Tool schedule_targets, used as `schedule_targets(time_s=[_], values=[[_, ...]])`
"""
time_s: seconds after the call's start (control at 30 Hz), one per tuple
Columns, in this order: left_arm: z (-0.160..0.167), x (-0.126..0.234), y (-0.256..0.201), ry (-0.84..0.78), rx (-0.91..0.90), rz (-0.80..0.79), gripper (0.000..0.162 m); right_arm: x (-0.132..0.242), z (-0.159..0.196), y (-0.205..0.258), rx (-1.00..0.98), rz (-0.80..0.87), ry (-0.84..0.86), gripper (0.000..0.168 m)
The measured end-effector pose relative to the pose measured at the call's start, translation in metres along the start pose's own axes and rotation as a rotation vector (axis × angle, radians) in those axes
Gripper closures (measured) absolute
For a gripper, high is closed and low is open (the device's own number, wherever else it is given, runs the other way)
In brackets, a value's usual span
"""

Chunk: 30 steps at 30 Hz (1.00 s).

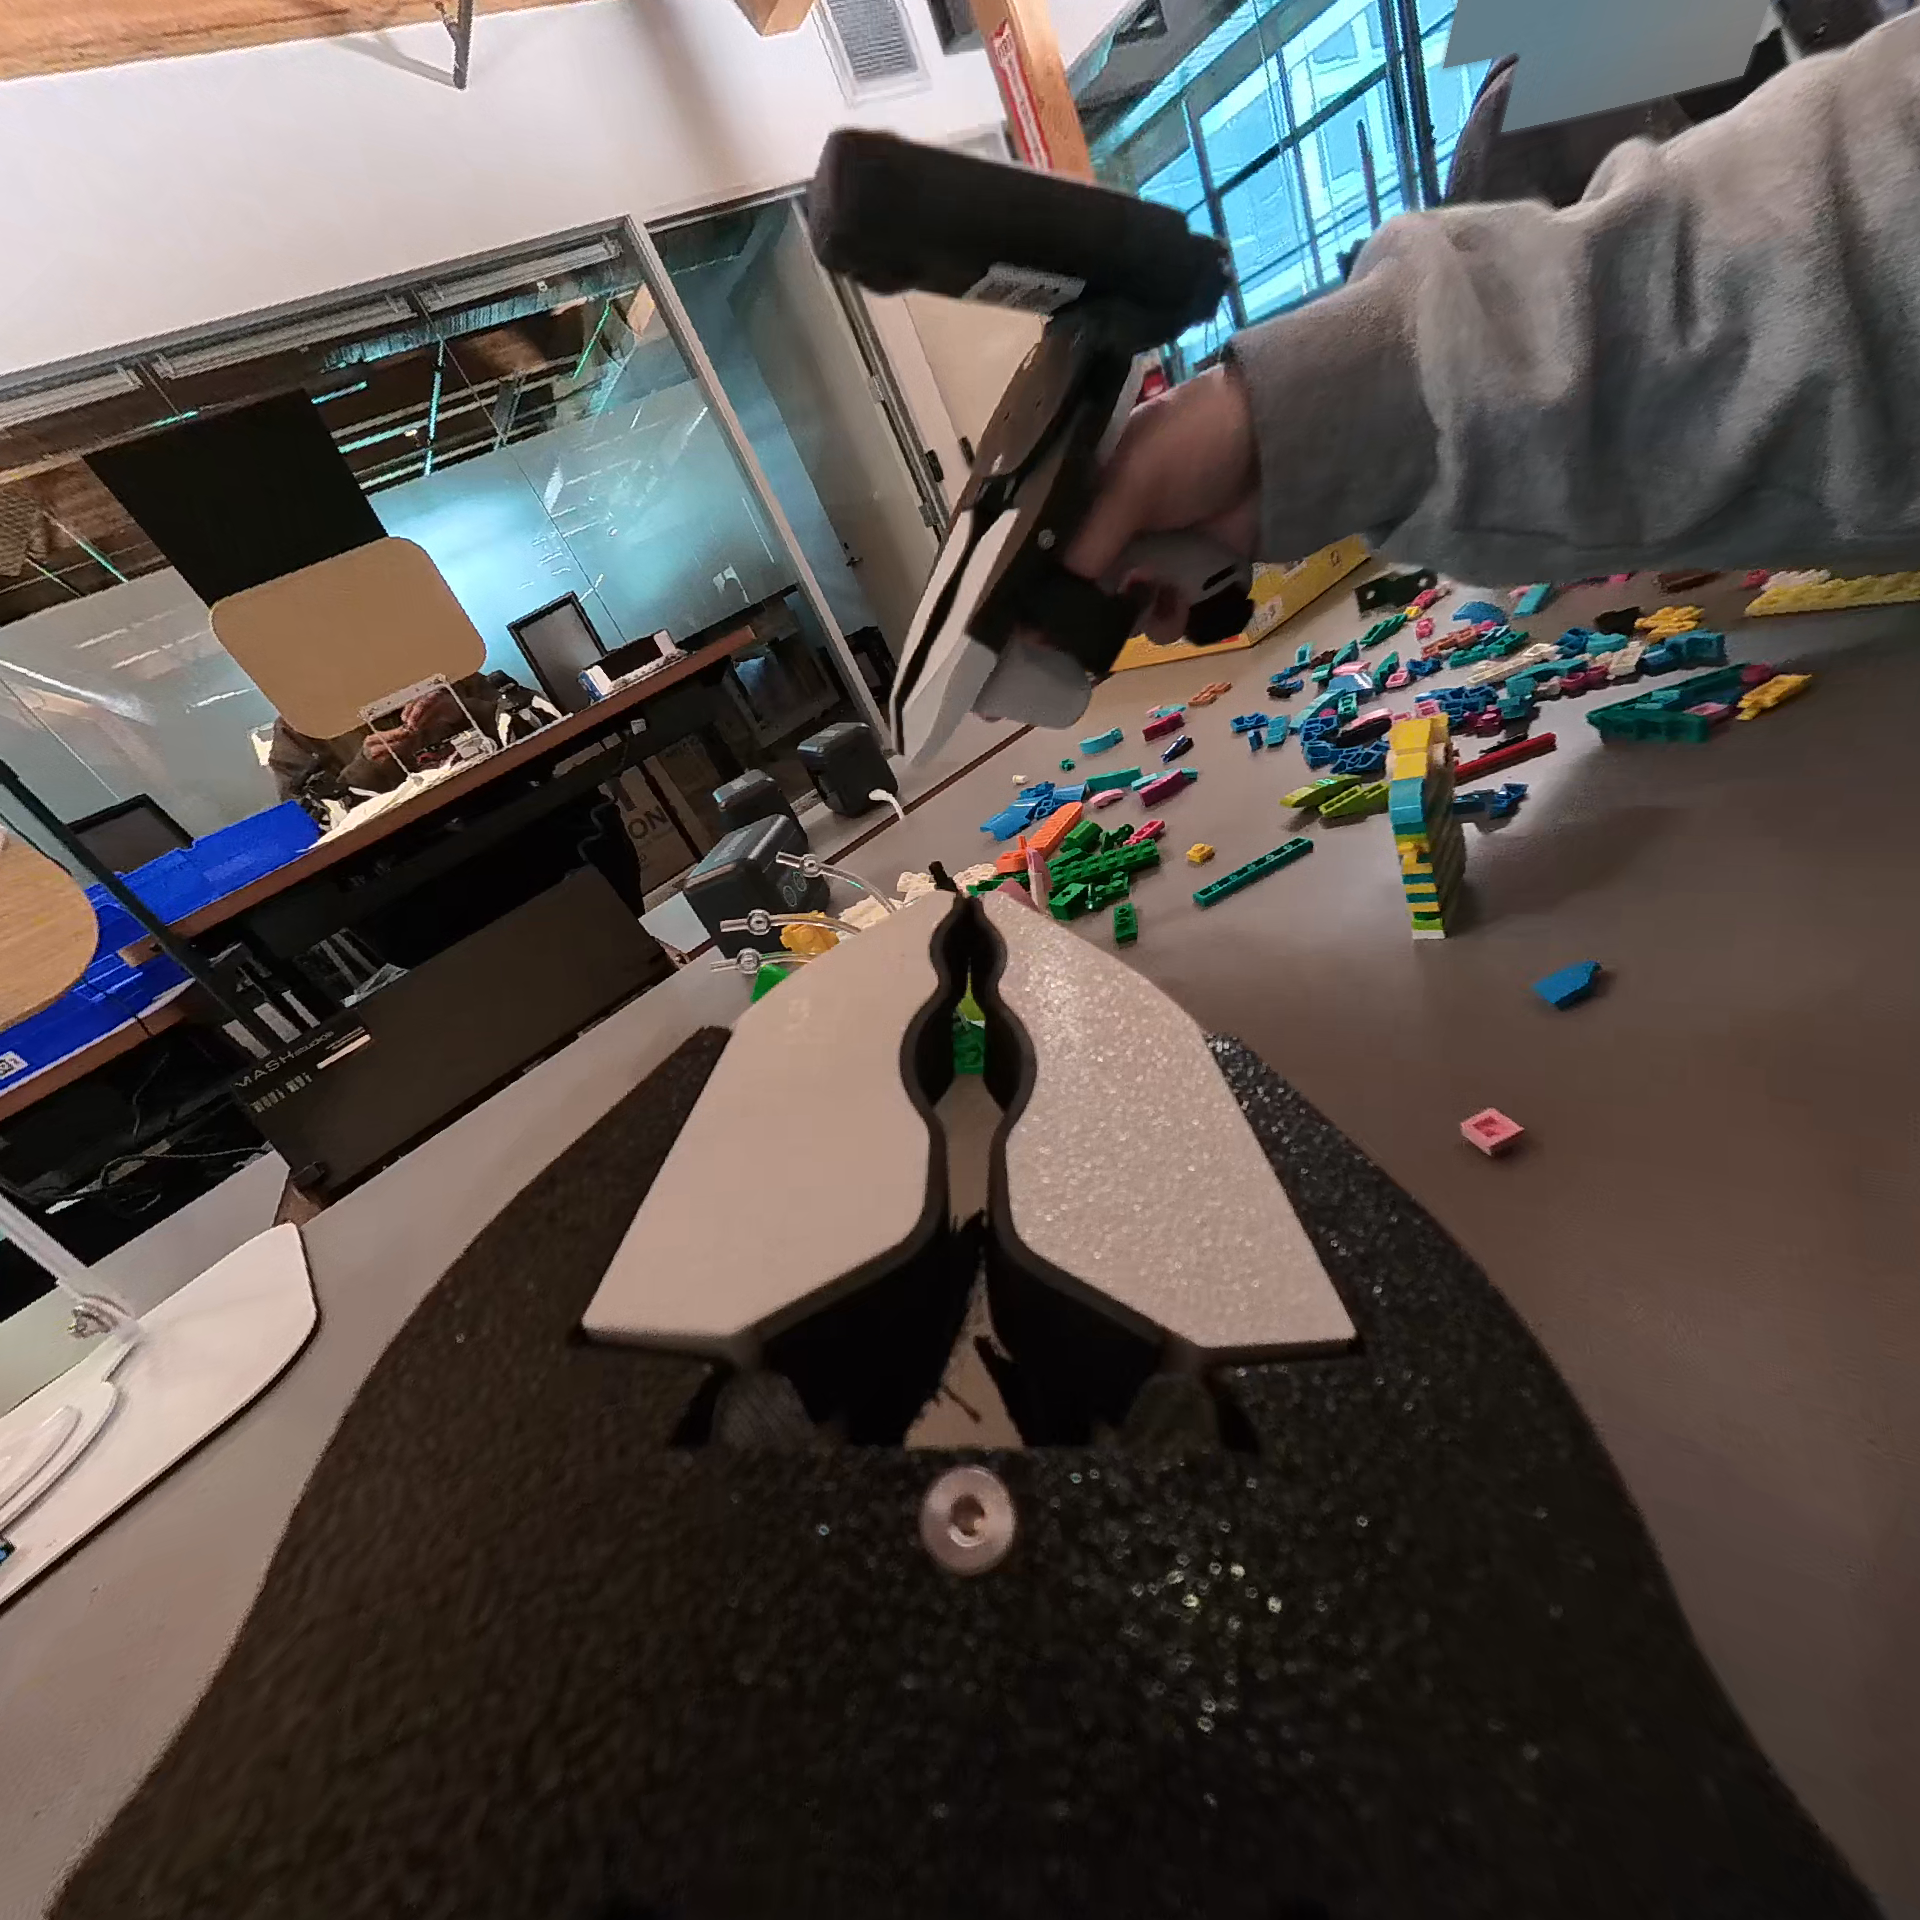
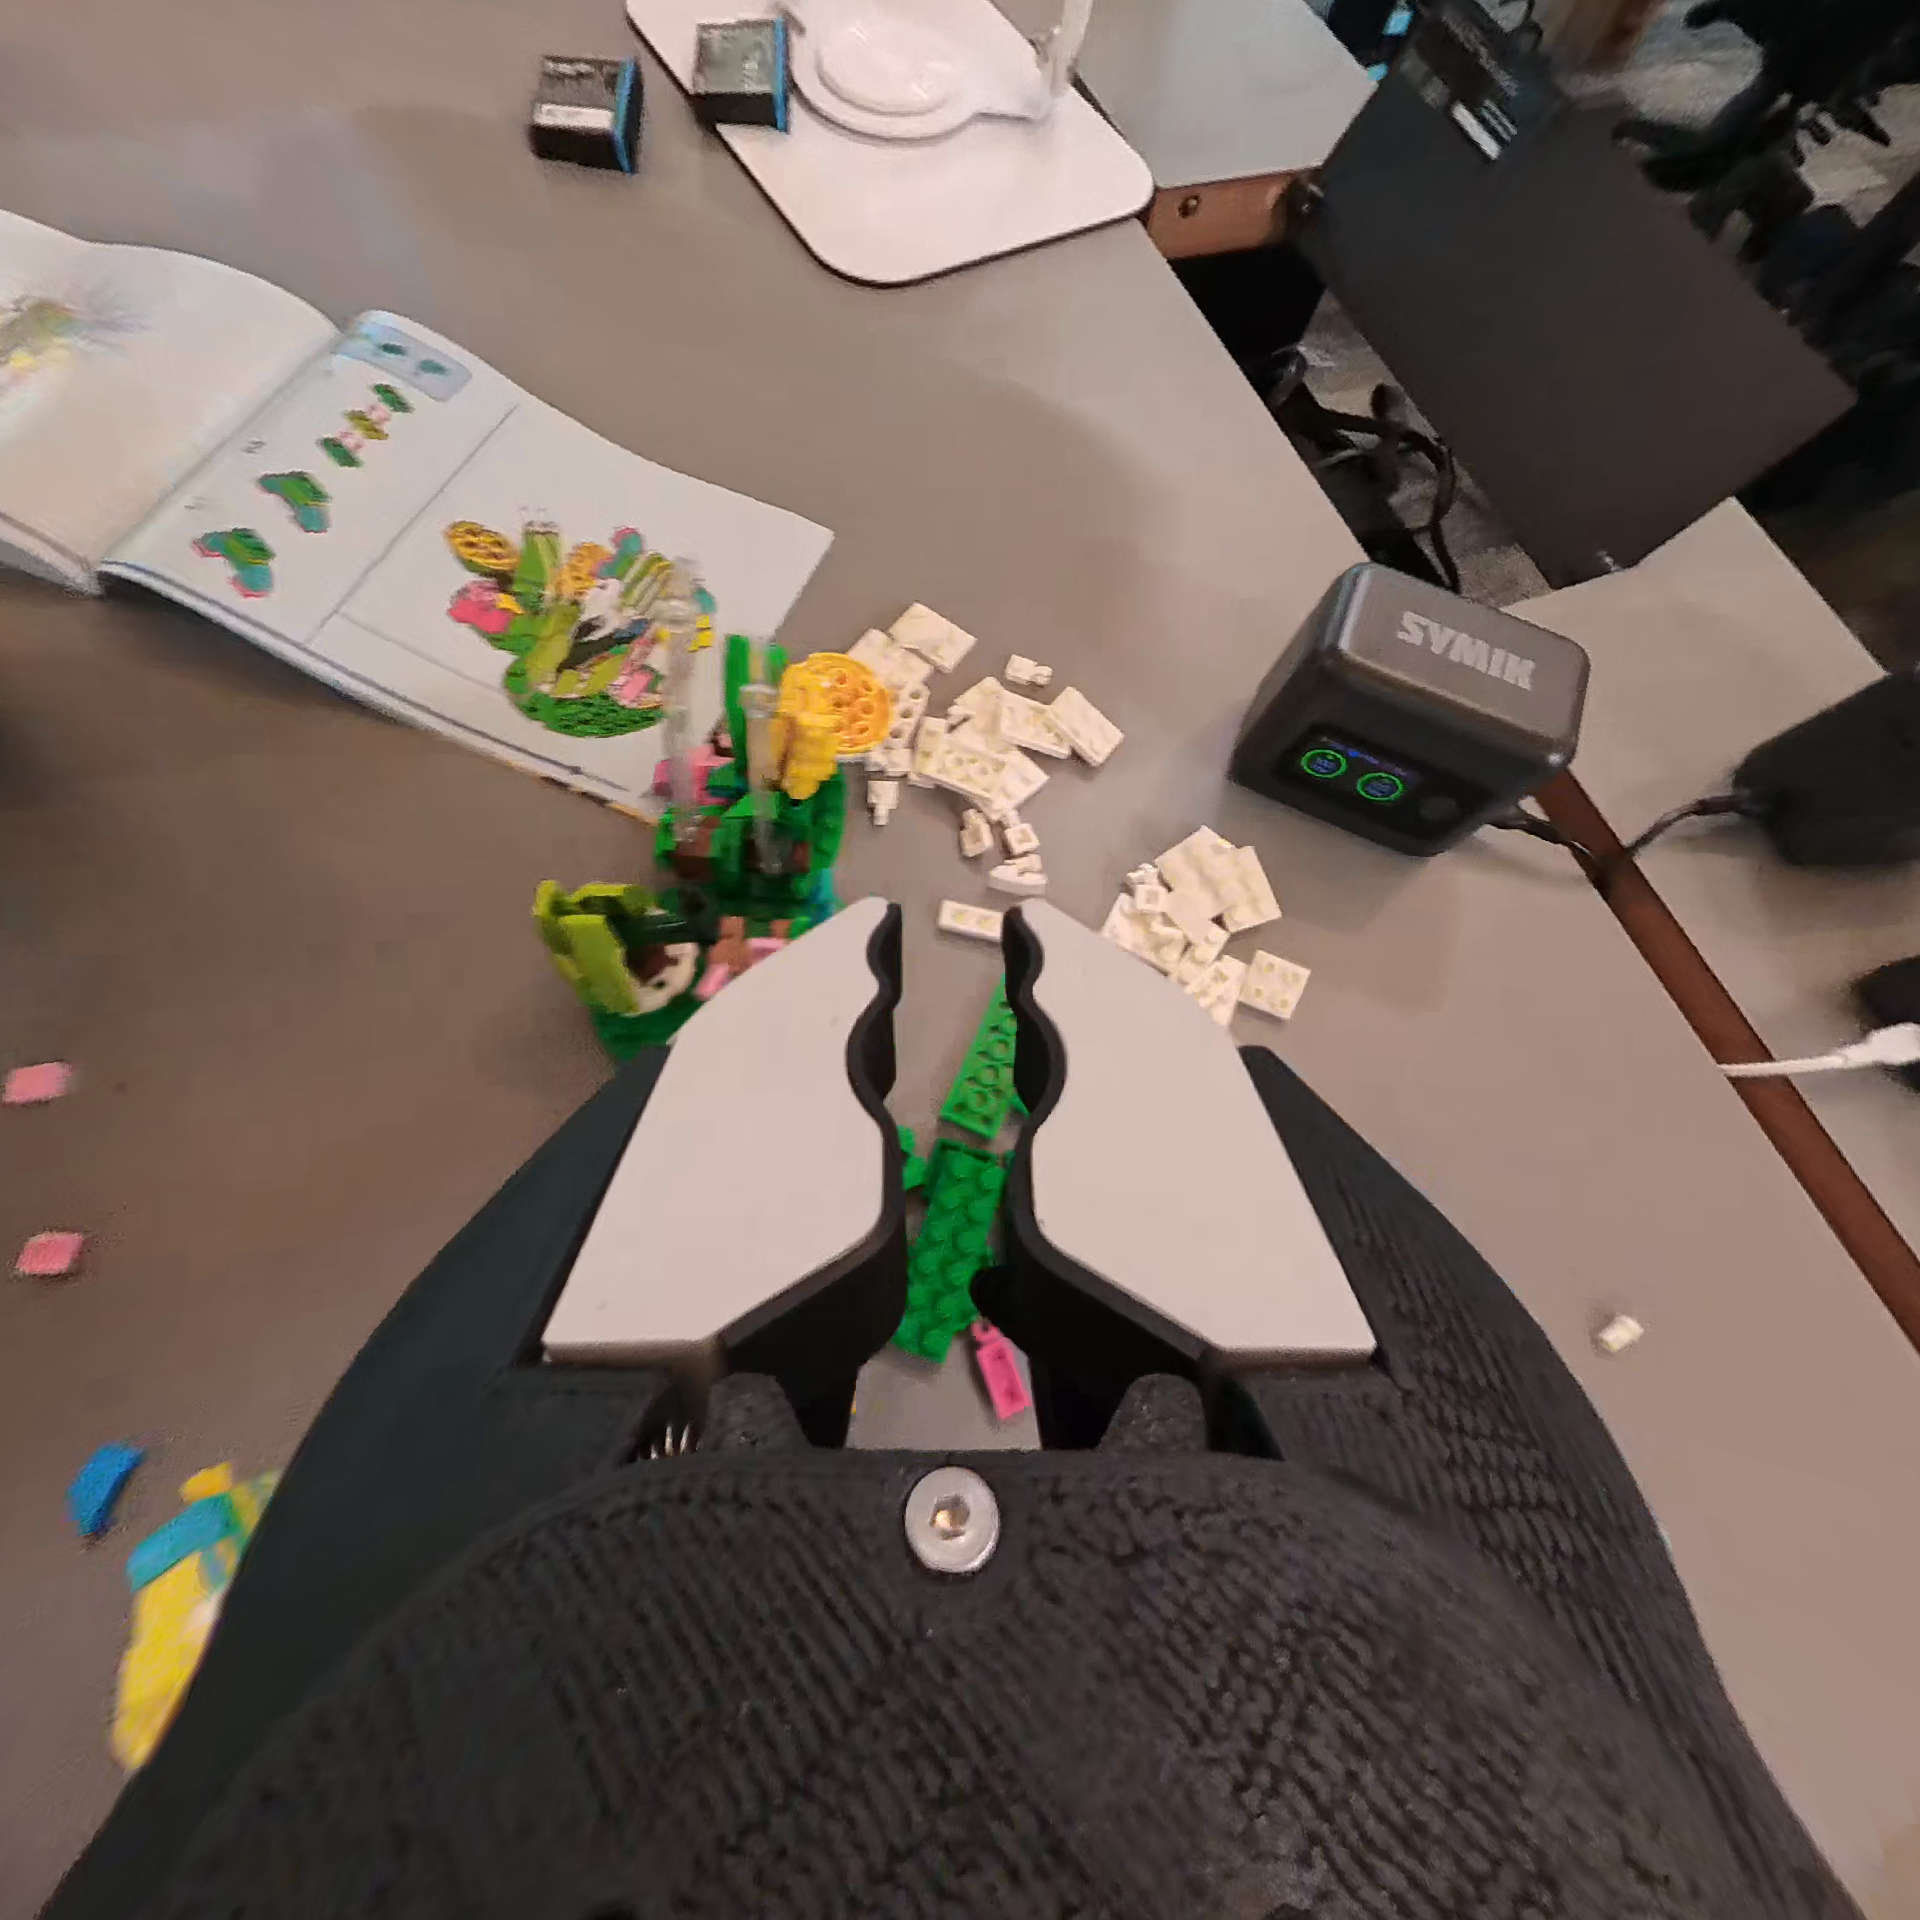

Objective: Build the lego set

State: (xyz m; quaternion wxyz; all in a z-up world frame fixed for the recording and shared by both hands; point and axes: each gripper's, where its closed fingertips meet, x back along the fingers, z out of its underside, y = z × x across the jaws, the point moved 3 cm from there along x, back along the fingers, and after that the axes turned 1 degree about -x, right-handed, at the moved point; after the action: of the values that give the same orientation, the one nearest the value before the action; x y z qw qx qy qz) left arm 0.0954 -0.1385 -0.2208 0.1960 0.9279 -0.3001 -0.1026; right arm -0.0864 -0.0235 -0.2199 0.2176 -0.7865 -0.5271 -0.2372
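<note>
My left gripper (image 1: 966,906) is shut, low over the grey table (image 1: 1558,1351). Green and lime bricks (image 1: 967,1039) show through the hollow between its fingers; I cannot tell whether they are held or lie beyond. My right gripper (image 2: 951,920) is open and empty, pointing down over green plates (image 2: 961,1205) that lie on the table; it also shows in the left wrist view (image 1: 920,717), held by a hand in a grey sleeve. The partly built flower model (image 2: 758,790), green with a yellow disc and clear stems, stands just ahead and to the left of the right gripper.
An open instruction booklet (image 2: 416,520) lies to the left. Two heaps of white bricks (image 2: 997,727) (image 2: 1205,914) lie ahead. A dark power box (image 2: 1413,707) sits by the table edge at the right. A colourful brick pile (image 1: 1507,665) and a striped tower (image 1: 1429,831) stand farther off. Some 20 centimetres of space lies between my two pairs of fingers.
</note>
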Motion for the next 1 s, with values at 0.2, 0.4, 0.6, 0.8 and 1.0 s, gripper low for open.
schedule_targets(time_s=[0.2, 0.4, 0.6, 0.8, 1.0], values=[[0.001, -0.001, 0.0, 0.007, 0.009, -0.004, 0.162, -0.038, 0.011, -0.013, 0.028, -0.046, 0.132, 0.167], [0.0, 0.0, 0.002, -0.001, 0.028, -0.012, 0.162, -0.068, 0.021, -0.004, 0.05, -0.282, 0.262, 0.168], [0.0, 0.001, 0.003, -0.003, 0.039, -0.013, 0.162, -0.082, 0.03, 0.008, 0.086, -0.394, 0.355, 0.168], [-0.001, 0.001, 0.002, -0.011, 0.052, -0.007, 0.162, -0.08, 0.032, 0.02, 0.152, -0.467, 0.353, 0.168], [-0.001, 0.002, 0.002, -0.013, 0.057, -0.008, 0.162, -0.072, 0.038, 0.038, 0.233, -0.567, 0.352, 0.168]])
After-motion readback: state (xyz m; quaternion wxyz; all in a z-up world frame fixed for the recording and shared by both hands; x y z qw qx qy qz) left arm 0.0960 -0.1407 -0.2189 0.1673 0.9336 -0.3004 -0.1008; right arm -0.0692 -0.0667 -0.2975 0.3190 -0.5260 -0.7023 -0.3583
